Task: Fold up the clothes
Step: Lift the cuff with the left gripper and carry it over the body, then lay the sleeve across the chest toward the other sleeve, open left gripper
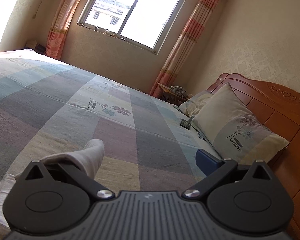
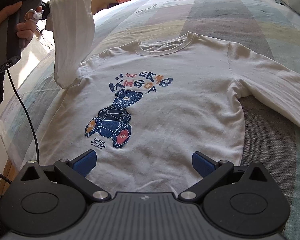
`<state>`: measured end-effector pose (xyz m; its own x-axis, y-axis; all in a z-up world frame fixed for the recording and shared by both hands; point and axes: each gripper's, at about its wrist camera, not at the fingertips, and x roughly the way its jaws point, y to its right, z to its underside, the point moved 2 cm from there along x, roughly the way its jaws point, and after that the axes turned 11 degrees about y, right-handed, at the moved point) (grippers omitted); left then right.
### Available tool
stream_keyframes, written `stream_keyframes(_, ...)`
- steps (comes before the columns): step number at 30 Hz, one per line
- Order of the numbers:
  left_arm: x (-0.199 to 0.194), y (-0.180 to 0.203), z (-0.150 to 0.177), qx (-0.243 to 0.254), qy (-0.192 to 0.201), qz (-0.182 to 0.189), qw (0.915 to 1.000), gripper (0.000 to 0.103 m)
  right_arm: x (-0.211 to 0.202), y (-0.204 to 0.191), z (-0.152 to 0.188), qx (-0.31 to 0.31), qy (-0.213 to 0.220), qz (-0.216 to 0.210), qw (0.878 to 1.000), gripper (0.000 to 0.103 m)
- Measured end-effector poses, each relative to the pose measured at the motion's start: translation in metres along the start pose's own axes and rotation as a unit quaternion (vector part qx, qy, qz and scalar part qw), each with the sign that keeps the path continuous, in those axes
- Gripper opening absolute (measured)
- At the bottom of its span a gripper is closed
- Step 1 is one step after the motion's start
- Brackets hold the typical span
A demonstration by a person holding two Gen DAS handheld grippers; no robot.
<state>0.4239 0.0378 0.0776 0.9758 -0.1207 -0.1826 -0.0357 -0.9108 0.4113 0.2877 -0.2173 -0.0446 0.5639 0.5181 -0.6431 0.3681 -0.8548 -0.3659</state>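
A white long-sleeved shirt (image 2: 170, 92) with a blue bear print lies face up on the bed (image 2: 220, 10), its body spread flat and its collar pointing away from the right wrist camera. The folding has barely begun. The left hand-held gripper (image 2: 47, 10), held up by a hand (image 2: 2, 26) at the bed's edge, has the cuff end of one sleeve (image 2: 70, 40) hanging from it, lifted well above the bedcover; in the left wrist view, white cloth covers one finger while the other blue pad (image 1: 207, 160) stands far off, so whether it truly pinches the cloth cannot be told. The right hand-held gripper (image 2: 144, 163) hovers over the hem with its jaws spread wide, grasping nothing. The other sleeve (image 2: 280, 92) lies stretched out sideways across the bedcover, untouched. Judging from this, the raised sleeve has yet to be laid across the chest, the other sleeve must follow, and the body remains to be folded.
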Motion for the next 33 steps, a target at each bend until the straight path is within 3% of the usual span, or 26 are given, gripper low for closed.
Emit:
stream_keyframes(8, 0.017, 0.025, 0.034, -0.01, -0.009, 0.02, 0.9997, 0.101, -0.007, 0.008, 0.003, -0.013, -0.016, 0.024, 0.999, 0.103)
stream_keyframes(12, 0.028, 0.031, 0.048, -0.021, -0.034, 0.03, 0.9988, 0.101, -0.013, 0.012, 0.003, -0.007, -0.012, 0.036, 0.999, 0.103)
stream_keyframes(23, 0.035, 0.064, 0.08, 0.032, -0.076, 0.066, 0.9944, 0.101, -0.017, 0.018, 0.01, 0.014, -0.005, 0.044, 0.999, 0.103)
stream_keyframes(33, 0.054, 0.069, 0.141, 0.081, -0.158, 0.07, 0.9816, 0.101, -0.018, 0.024, 0.016, 0.024, -0.007, 0.052, 0.998, 0.103)
